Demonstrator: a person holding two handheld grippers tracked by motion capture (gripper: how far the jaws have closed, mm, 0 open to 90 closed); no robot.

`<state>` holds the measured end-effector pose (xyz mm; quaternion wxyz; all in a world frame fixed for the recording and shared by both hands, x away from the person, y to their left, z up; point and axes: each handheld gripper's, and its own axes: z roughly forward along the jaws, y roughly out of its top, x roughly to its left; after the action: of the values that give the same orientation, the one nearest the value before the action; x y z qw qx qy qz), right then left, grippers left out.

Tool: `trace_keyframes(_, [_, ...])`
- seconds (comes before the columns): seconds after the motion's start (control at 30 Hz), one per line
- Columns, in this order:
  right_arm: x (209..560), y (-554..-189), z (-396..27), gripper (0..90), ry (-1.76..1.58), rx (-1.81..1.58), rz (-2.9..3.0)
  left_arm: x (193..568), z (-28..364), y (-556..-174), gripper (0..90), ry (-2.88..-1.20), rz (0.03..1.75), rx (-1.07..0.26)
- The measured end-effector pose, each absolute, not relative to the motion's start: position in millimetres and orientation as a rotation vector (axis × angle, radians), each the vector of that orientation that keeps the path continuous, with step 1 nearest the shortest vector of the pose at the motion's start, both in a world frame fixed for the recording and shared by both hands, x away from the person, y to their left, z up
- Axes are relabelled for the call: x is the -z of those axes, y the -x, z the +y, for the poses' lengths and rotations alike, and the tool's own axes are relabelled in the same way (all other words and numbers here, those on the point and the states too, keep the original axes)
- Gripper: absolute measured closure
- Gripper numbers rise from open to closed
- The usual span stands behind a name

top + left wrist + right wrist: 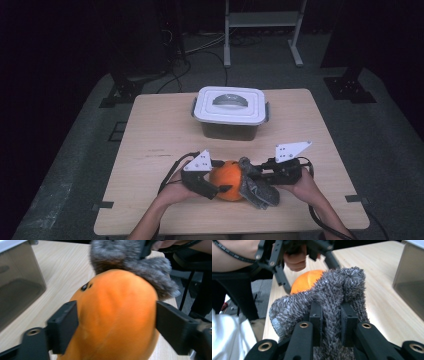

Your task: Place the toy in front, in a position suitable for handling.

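An orange soft toy (227, 181) with small black eyes lies near the table's front edge, and a grey fuzzy cloth (259, 190) drapes against its right side. My left gripper (222, 176) straddles the toy: in the left gripper view its jaws stand on either side of the orange body (117, 315) without denting it, the grey cloth (140, 262) just beyond. My right gripper (251, 173) comes in from the right. In the right gripper view, that gripper (331, 315) is shut on a fold of the cloth (332, 290), and the orange toy (308, 281) peeks out behind.
A box with a white lid and grey handle (231, 107) stands at the table's far middle, its dark wall showing at left (20, 285) and at right (409, 285). Bare wooden tabletop (160, 132) lies between it and the hands. A metal frame stands beyond the table.
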<state>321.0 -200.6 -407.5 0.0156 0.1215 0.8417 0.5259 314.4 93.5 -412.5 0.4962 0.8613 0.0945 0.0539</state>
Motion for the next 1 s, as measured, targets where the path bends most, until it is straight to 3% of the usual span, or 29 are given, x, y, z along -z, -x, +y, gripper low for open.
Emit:
trace_keyframes(0.03, [408.8,-320.7,-201.6,74.7,-0.364,-1.626,2.648,415.1,92.8,-312.2,28.7,-2.102,0.184,-0.125])
trace_keyframes(0.07, [409.5,-321.3,-202.5,74.7,-0.360,-1.618,2.666,415.1,92.8,-312.2,30.4,-2.102,0.184,-0.125])
trace_keyframes(0.5, [394.7,-313.9,-197.5,74.8,-0.330,-1.607,2.591,405.7,92.2,-308.8,44.0,-2.090,0.196,-0.205])
trace_keyframes(0.63, [402.6,-320.9,-205.0,74.9,-0.430,-1.480,2.586,403.3,96.4,-312.3,44.9,-2.073,0.262,-0.210])
trace_keyframes(0.87, [389.9,-313.9,-203.4,74.8,-0.385,-1.660,2.478,401.9,95.0,-315.0,44.9,-2.051,0.348,-0.190])
trace_keyframes(1.0, [402.6,-315.5,-195.4,74.7,-0.391,-1.609,2.517,403.6,96.9,-316.6,41.8,-2.058,0.373,-0.191])
